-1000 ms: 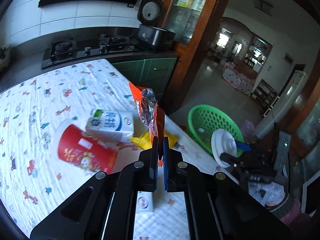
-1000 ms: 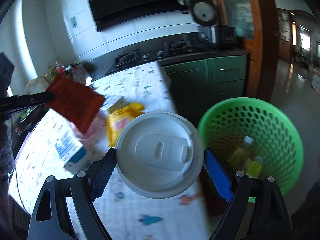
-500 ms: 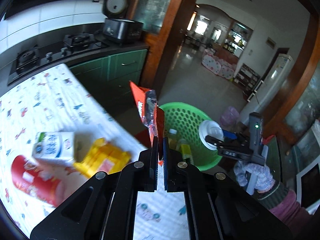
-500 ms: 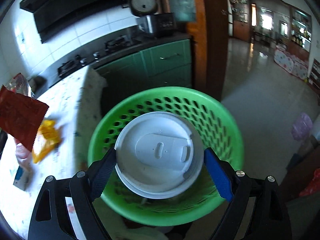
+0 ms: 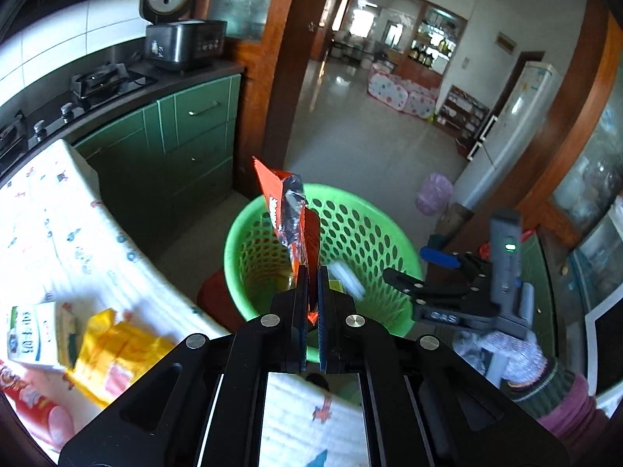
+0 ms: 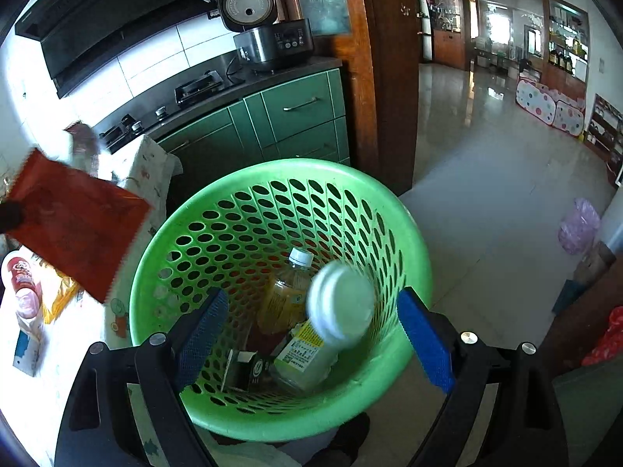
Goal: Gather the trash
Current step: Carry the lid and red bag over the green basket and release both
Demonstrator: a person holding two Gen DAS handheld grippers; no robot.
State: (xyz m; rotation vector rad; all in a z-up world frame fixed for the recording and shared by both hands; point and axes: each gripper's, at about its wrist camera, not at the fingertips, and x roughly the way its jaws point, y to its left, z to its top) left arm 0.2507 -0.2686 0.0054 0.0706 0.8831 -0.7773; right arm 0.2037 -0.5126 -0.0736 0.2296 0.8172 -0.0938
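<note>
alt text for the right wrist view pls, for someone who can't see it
The open right gripper hangs over a green basket, and a white lidded cup, free of the jaws, is inside it above plastic bottles. At left, a red wrapper is held over the table edge, with green cabinets behind.

Bright daylight from windows in the far room glares off the glossy floor [image 5: 350, 116]. Both fisheye views curve strongly and darken at the corners. The falling white cup [image 6: 340, 305] and the tablecloth [image 5: 58, 225] are motion-blurred.
</note>
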